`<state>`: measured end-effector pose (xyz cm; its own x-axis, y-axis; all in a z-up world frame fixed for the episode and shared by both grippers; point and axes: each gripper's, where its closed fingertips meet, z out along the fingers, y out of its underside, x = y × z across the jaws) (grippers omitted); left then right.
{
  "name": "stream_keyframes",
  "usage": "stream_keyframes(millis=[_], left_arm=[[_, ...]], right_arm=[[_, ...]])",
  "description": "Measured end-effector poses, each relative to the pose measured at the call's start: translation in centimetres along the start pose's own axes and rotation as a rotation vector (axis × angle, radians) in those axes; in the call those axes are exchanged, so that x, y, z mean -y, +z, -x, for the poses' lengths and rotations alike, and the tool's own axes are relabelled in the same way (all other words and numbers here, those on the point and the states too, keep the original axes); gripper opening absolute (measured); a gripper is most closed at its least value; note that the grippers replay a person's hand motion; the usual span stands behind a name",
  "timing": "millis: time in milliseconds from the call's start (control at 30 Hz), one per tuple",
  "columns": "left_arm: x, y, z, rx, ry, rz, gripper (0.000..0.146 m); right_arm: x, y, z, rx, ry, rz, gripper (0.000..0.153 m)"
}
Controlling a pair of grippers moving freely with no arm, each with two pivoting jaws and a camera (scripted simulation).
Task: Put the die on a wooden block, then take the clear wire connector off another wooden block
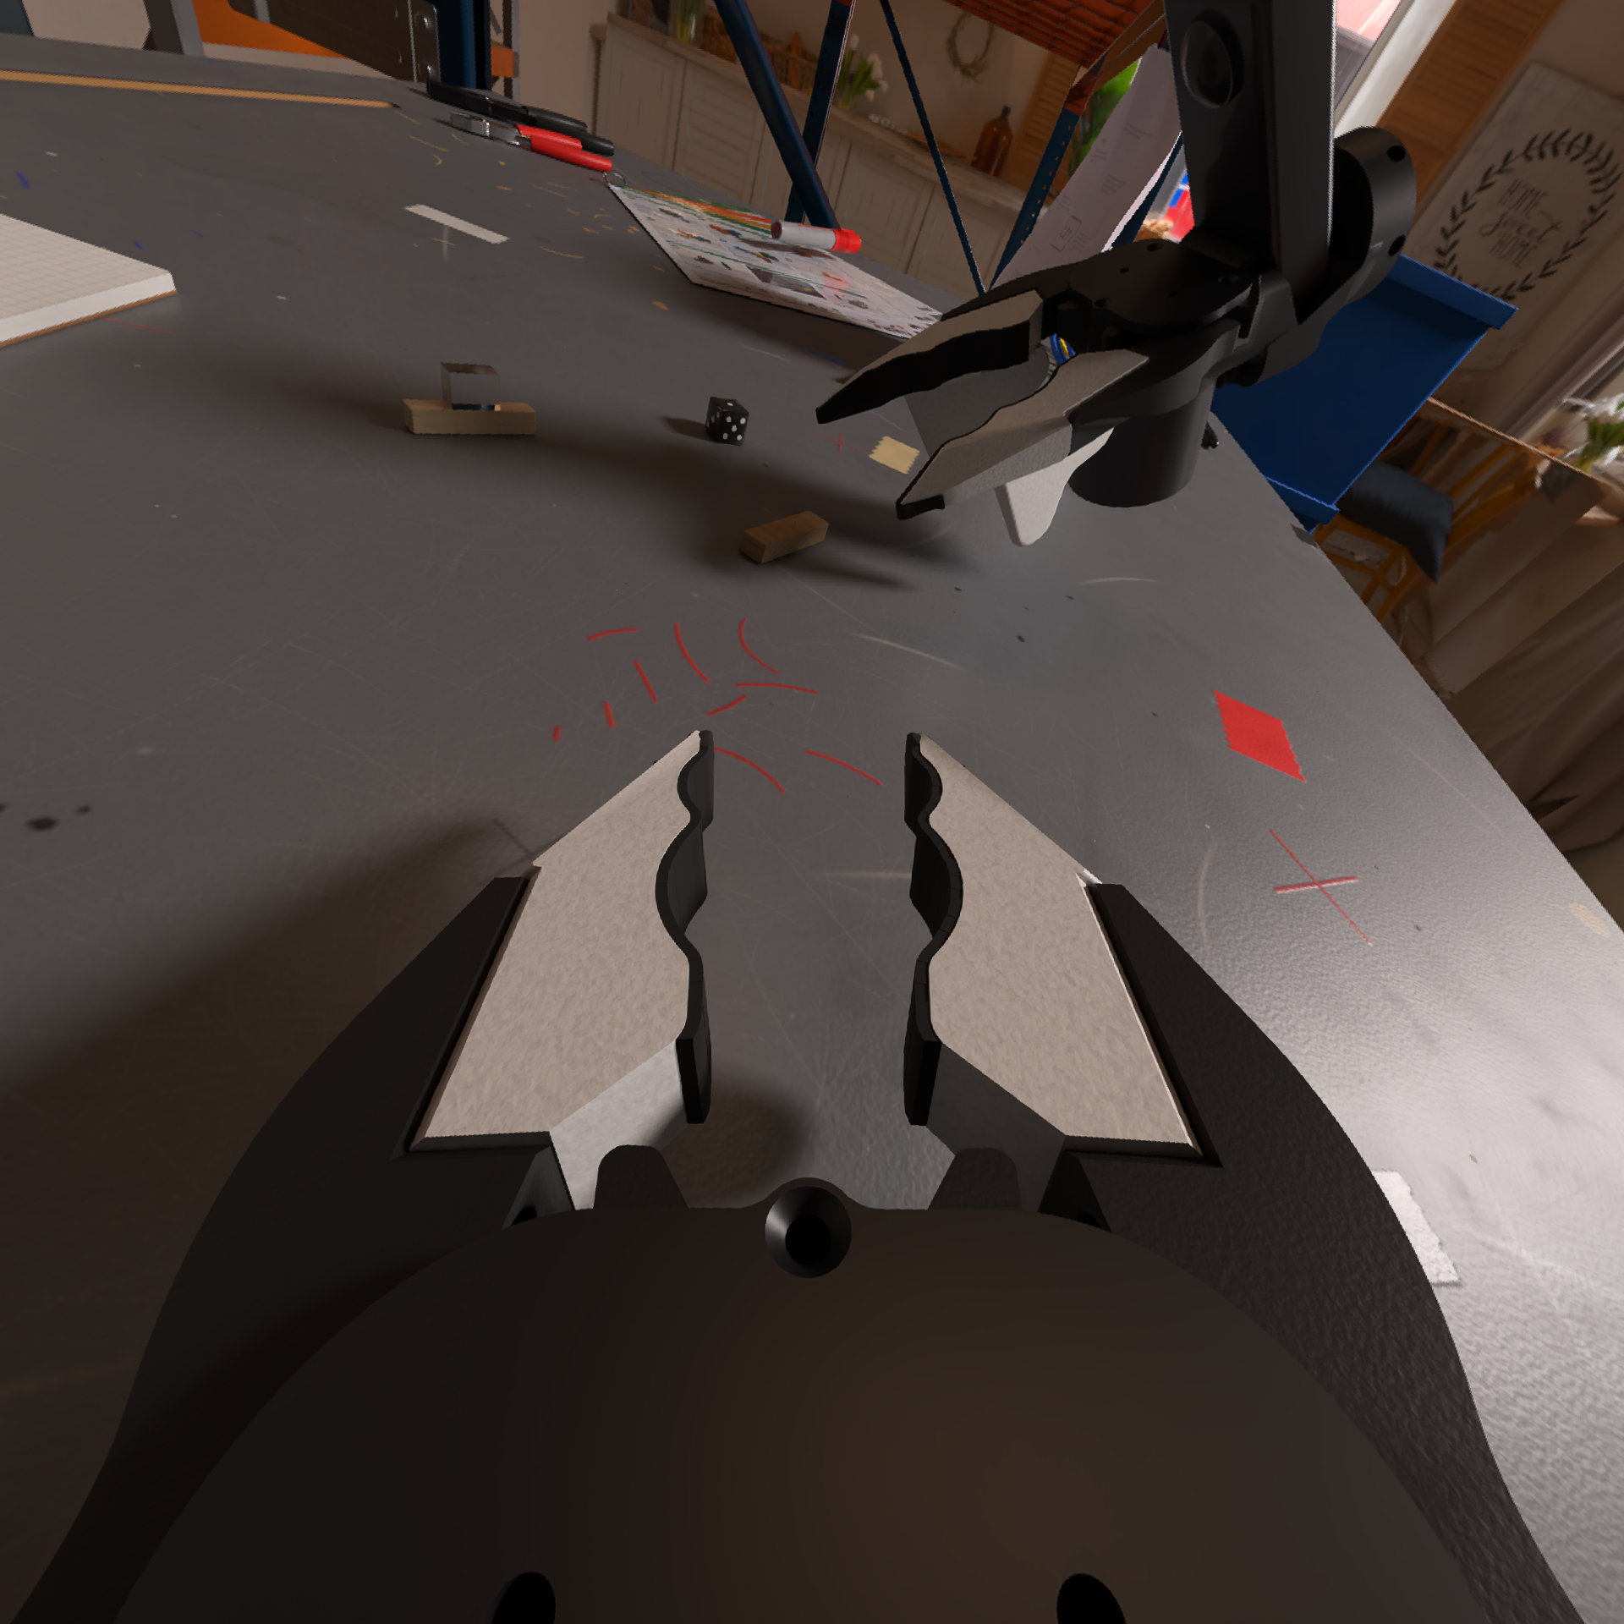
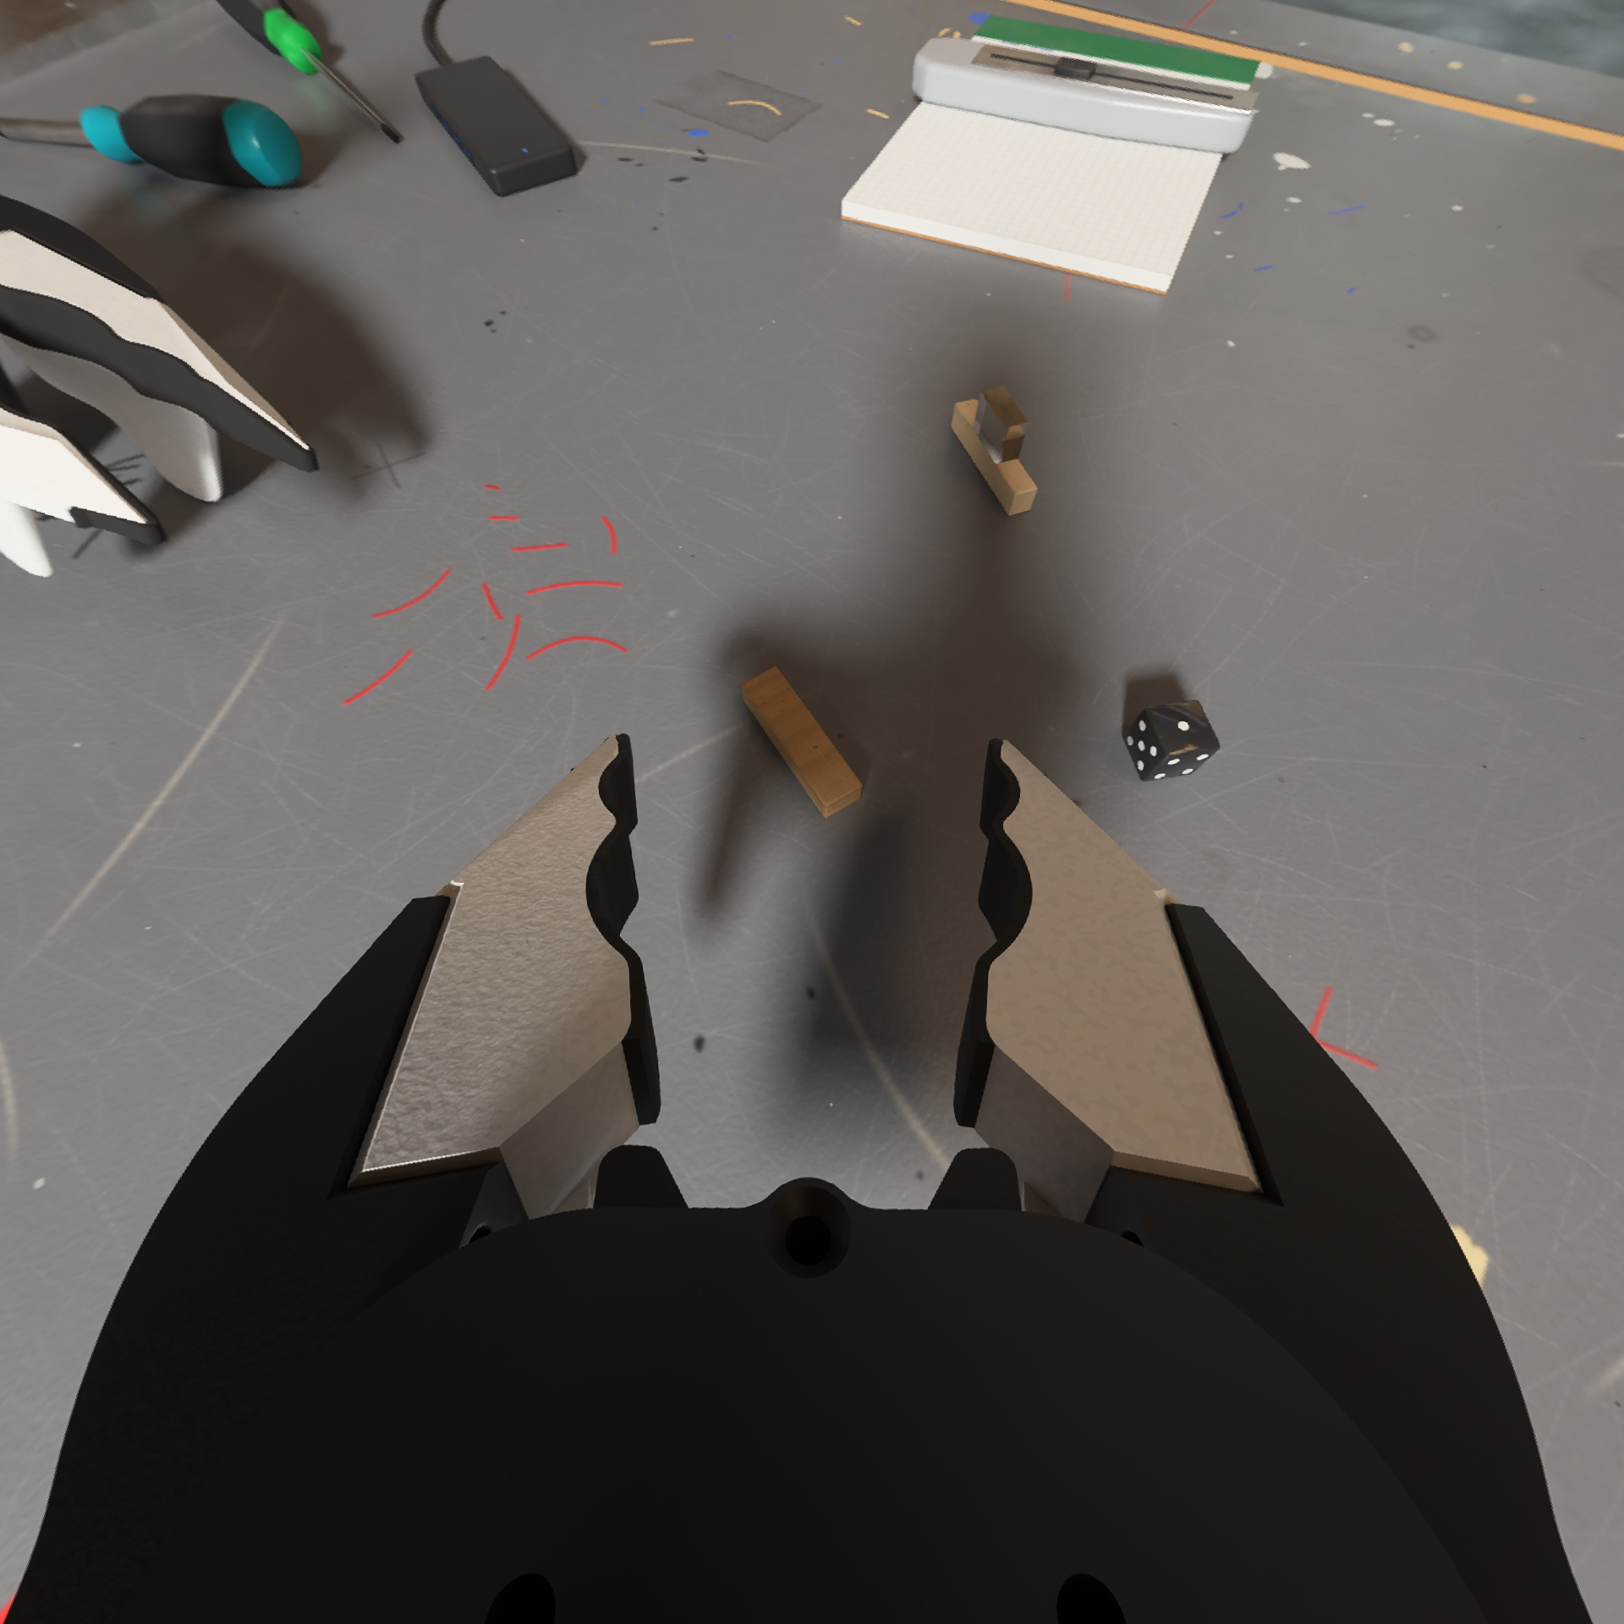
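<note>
A black die with white pips lies on the grey table. A bare wooden block lies near it. A second wooden block carries the clear wire connector on top. My left gripper is open and empty, low over red scribbles, well short of the blocks. My right gripper is open and empty above the table, just short of the bare block; the die lies to its right. The right gripper also shows in the left wrist view, hovering beside the die.
A notepad and a grey cutter lie at the far side. Screwdrivers, a black hub, a red marker on a printed sheet, pliers and a blue bin are around. The table edge runs along the right.
</note>
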<state>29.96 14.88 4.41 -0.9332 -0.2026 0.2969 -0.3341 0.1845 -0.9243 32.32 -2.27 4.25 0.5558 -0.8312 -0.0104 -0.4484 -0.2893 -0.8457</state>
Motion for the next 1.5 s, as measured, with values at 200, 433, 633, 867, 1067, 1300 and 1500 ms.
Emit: stream_keyframes(millis=[200, 433, 633, 867, 1067, 1300, 1500], left_arm=[[0.0, 0.0, 0.1, 0.009, 0.006, -0.003, 0.044], [0.1, 0.0, 0.0, -0.001, 0.001, -0.003, 0.043], [0.0, -0.1, 0.0, -0.004, 0.007, 0.0, 0.044], [0.0, -0.2, 0.0, -0.006, 0.003, -0.004, 0.044], [0.0, -0.2, 0.0, -0.011, 0.0, -0.003, 0.043], [0.0, -0.2, 0.0, -0.013, 0.004, -0.001, 0.043], [0.0, -0.2, -0.1, -0.017, 0.004, 0.002, 0.043]], right_arm=[[-0.8, -0.2, -0.8, -0.055, 0.022, 0.021, 0.067], [-0.4, -0.5, -3.7, -0.203, 0.019, 0.072, 0.034], [0.6, 0.7, -3.4, -0.157, 0.002, 0.092, 0.02], [1.6, -0.7, -4.6, -0.201, -0.09, 0.158, 0.039], [1.8, -1.3, -6.4, -0.2, -0.163, 0.355, 0.054], [0.4, -0.7, -9.0, -0.103, -0.37, 0.685, 0.046], [-0.3, 0.9, -9.5, -0.006, -0.416, 0.823, 0.038]])
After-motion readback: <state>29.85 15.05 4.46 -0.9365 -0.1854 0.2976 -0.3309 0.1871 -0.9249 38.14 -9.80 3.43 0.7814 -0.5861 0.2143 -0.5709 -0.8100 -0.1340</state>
